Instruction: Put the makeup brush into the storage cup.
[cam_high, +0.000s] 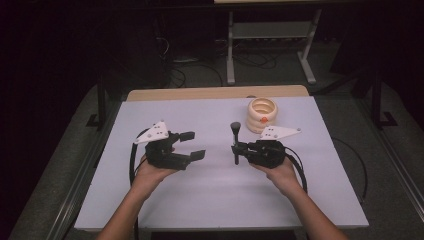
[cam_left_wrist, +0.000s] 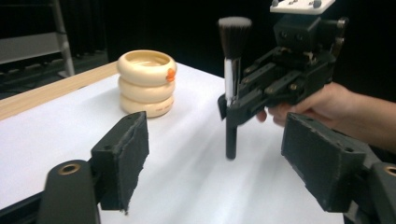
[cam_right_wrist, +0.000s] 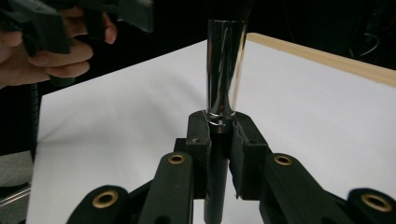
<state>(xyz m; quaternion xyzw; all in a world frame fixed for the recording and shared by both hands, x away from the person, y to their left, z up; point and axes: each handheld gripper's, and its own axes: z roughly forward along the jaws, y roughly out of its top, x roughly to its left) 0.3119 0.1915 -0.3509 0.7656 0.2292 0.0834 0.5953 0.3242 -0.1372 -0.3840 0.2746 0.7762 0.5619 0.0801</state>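
while my right tongs (cam_high: 237, 148) clamp the makeup brush (cam_high: 235, 141) upright mid-frame, my left tongs (cam_high: 196, 145) sit wide and empty; next, probably drop brush into ringed holder (cam_high: 262, 114), upper right.

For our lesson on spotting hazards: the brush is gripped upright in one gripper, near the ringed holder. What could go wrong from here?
1. The right gripper clamps the brush only at its thin handle, so it might tilt or slip.
2. The holder stands close behind that hand; a careless swing could knock it.
3. The left gripper, jaws open and empty, could bump the brush if it closes in.
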